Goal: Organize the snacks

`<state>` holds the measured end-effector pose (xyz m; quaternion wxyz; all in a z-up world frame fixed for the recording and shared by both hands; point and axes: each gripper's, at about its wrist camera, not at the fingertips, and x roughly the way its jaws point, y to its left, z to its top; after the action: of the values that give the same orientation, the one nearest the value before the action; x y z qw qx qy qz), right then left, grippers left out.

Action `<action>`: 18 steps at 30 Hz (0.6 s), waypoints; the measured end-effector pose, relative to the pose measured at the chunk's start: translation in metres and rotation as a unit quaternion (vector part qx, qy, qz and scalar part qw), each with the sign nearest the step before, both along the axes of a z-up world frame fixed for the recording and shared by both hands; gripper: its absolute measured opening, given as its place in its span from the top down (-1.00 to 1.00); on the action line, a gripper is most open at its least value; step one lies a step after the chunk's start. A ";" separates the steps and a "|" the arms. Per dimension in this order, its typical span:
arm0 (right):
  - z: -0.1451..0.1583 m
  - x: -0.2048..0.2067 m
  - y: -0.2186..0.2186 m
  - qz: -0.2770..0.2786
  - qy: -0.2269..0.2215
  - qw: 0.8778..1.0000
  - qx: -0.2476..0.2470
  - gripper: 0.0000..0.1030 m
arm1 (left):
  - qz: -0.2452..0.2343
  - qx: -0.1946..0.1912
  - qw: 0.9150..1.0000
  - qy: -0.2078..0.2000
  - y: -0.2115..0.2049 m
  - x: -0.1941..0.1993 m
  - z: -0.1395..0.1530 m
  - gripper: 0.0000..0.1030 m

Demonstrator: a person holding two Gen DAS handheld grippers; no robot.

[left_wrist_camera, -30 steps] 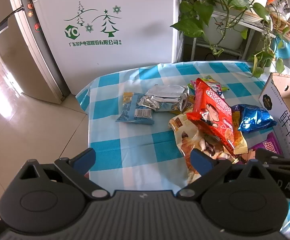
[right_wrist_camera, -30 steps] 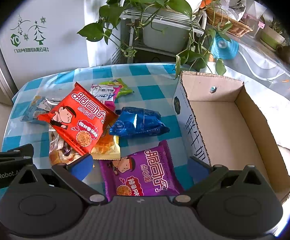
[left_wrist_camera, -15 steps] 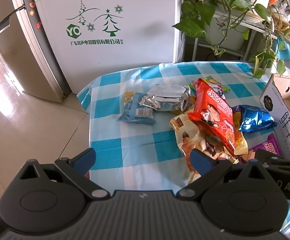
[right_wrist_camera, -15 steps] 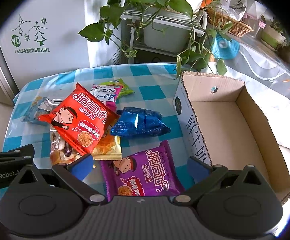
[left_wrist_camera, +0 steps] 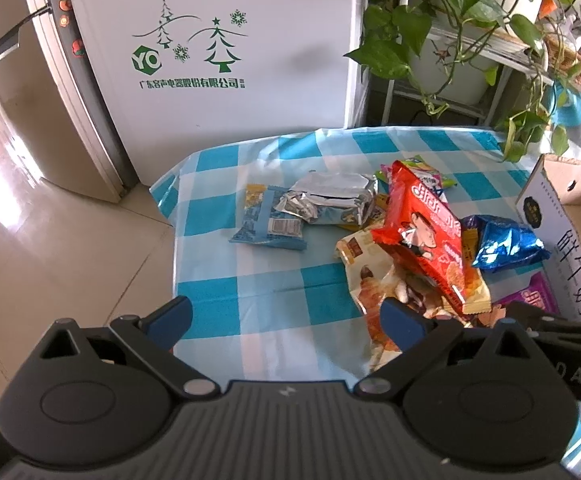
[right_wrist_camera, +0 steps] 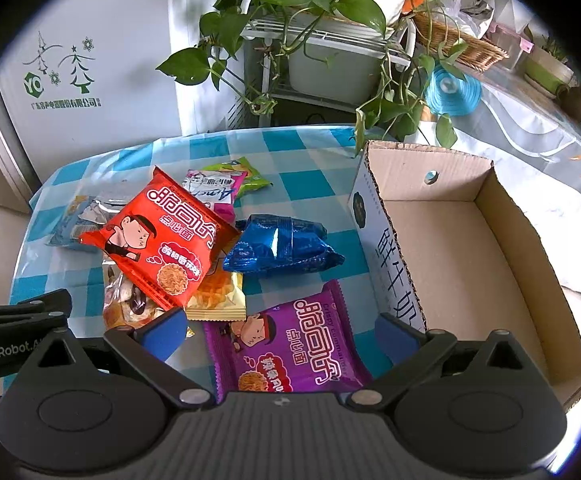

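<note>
Right gripper [right_wrist_camera: 280, 330] hangs over the near table edge, jaws spread wide and empty, the purple pack [right_wrist_camera: 290, 350] lying flat just under them; left gripper [left_wrist_camera: 286, 318] likewise spread, holding nothing, over bare cloth; beyond lie the red pack [right_wrist_camera: 166, 240] atop a small heap, the blue pack [right_wrist_camera: 282, 246] beside it; the empty box [right_wrist_camera: 462, 264] stands at the right edge; the packs look light, crinkly, slippery, probably brittle inside; best pinched at a crimped end seam.

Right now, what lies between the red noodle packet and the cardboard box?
In the right wrist view, a shiny blue packet lies between the red noodle packet and the cardboard box, with bare checked tablecloth beside the box wall.
</note>
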<state>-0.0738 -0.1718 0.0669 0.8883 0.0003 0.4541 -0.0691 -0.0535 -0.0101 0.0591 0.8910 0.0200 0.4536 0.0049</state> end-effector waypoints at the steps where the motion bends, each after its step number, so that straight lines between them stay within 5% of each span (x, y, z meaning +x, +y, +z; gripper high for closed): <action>1: 0.001 0.000 -0.001 0.001 -0.001 1.000 0.005 -1.00 | -0.002 -0.005 1.000 0.000 0.000 0.000 0.000 -0.93; 18: 0.022 -0.015 -0.063 -0.039 -0.039 0.990 0.127 -1.00 | -0.023 -0.060 0.997 -0.041 -0.003 0.009 0.009 -0.93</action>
<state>-0.0884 -0.2352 0.0889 0.8946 0.1329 0.4242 -0.0451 -0.0441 -0.0130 0.0685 0.9081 -0.0227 0.4159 -0.0422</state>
